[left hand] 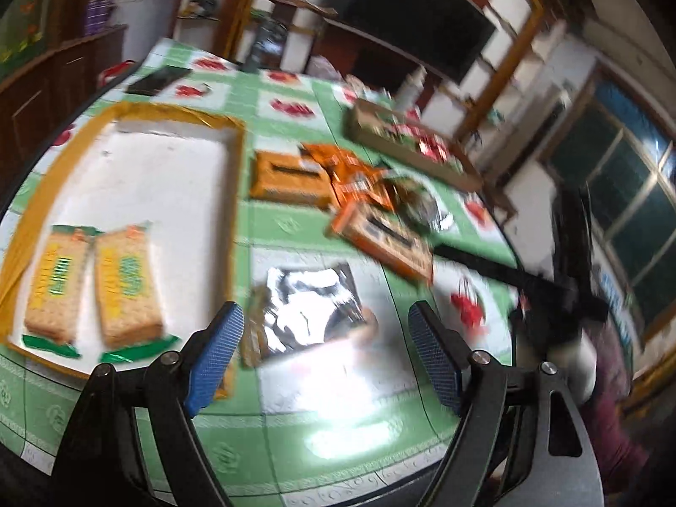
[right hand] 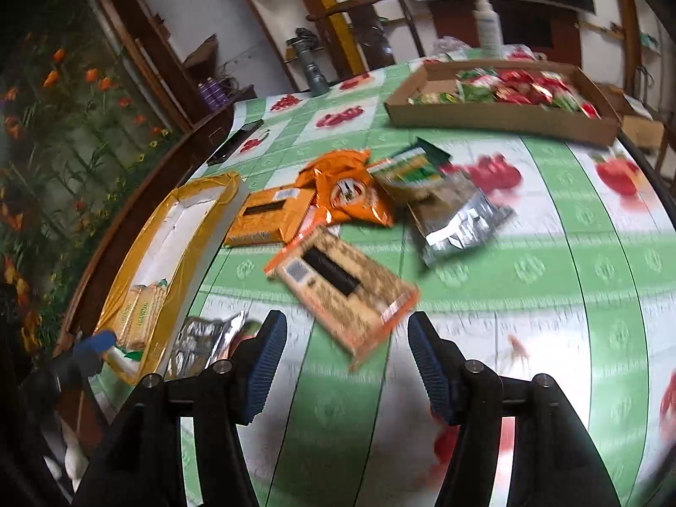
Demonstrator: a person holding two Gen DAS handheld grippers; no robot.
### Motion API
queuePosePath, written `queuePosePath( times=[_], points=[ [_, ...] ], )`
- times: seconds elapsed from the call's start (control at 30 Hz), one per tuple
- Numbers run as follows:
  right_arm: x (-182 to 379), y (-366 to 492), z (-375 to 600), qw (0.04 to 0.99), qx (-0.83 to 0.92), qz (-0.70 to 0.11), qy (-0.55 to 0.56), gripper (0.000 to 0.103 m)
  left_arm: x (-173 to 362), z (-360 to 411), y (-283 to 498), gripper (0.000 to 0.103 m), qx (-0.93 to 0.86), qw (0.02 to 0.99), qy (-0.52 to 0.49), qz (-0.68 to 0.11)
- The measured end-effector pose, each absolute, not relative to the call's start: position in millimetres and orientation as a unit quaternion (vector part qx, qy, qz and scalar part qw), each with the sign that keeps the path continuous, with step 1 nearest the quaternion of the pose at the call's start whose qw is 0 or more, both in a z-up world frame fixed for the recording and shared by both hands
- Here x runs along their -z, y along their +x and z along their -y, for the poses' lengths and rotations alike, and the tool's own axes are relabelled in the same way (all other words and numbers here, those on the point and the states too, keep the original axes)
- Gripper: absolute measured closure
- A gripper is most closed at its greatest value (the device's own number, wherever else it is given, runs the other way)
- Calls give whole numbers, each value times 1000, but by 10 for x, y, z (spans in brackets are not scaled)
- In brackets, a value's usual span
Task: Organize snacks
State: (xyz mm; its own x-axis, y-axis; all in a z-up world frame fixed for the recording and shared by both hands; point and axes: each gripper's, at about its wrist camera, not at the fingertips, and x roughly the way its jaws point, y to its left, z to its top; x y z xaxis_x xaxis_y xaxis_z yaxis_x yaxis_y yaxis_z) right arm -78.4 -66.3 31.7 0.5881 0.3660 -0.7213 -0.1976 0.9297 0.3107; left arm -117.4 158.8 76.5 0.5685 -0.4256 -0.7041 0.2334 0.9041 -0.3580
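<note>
My left gripper is open and empty above a silver foil snack pack on the green tablecloth. To its left, a gold-rimmed white tray holds two cracker packs. My right gripper is open and empty, just short of an orange biscuit pack. Beyond it lie an orange box, an orange bag and a green and silver pack. The same tray and foil pack show at the left of the right wrist view.
A cardboard tray with red and green snack packets stands at the far side of the table. A dark phone lies near the left edge. A pump bottle and a chair stand behind. The table edge curves close at the right.
</note>
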Motion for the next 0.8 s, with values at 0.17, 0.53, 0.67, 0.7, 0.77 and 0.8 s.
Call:
queuePosePath(
  times=[0.17,0.53,0.67,0.7,0.77,0.8],
  points=[
    [-298,-464,451,883,-160,-436,58,38,-743,-1422,-1296,22,194,878,-74,-432],
    [-255,-604,-401,850,-281,-441,64,46,-662,-1792,-1296,22,145,880,-117,-438],
    [-62,-473,-595,828,-272,-487,53,61,-683,-1805,-1382,22,155,880,-106,-437],
    [-21,-501,-573,822,-271,-497,57,62,-684,-1786,-1397,22,162,879,-101,-437],
    [43,-648,-445,804,-276,-522,68,62,-656,-1707,-1427,22,185,874,-88,-441],
    [59,-712,-399,795,-281,-532,73,67,-636,-1657,-1427,22,197,870,-83,-444]
  ],
)
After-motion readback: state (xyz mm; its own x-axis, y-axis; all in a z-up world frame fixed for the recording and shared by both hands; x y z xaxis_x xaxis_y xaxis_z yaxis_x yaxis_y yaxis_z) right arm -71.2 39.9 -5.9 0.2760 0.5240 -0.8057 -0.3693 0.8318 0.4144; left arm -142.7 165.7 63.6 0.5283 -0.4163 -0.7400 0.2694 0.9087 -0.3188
